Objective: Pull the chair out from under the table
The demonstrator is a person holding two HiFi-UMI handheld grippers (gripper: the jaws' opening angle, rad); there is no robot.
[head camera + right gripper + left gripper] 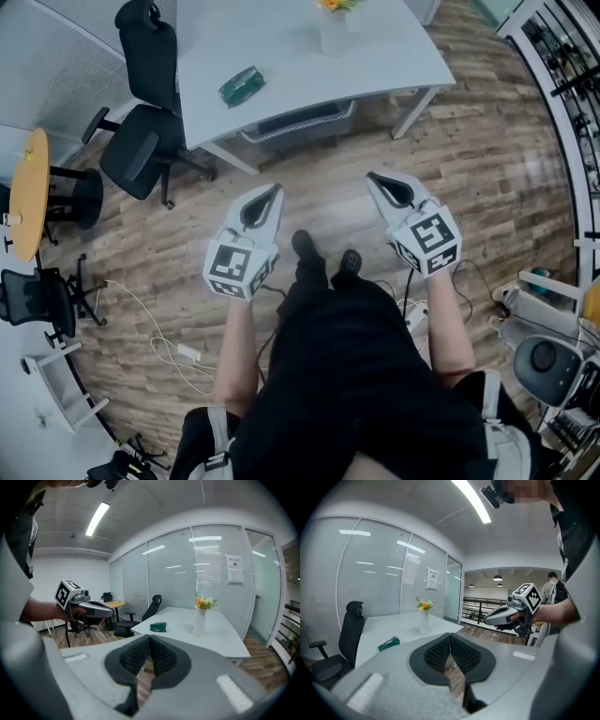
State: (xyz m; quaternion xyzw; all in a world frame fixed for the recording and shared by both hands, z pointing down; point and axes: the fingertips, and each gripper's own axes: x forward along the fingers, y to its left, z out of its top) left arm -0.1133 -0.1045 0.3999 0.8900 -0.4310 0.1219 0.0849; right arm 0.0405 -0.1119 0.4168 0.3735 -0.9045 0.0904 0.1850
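Note:
A black office chair with a headrest stands at the left end of the white table, its seat close to the table's edge. It also shows in the left gripper view as the chair and in the right gripper view as the chair. My left gripper and right gripper hang side by side over the wooden floor, well short of the table and apart from the chair. Both are shut with nothing between the jaws, seen close up at the left gripper and the right gripper.
On the table stand a white vase with flowers and a green packet. A yellow round table and another black chair are at the left. White cables trail on the floor. A metal railing runs along the right.

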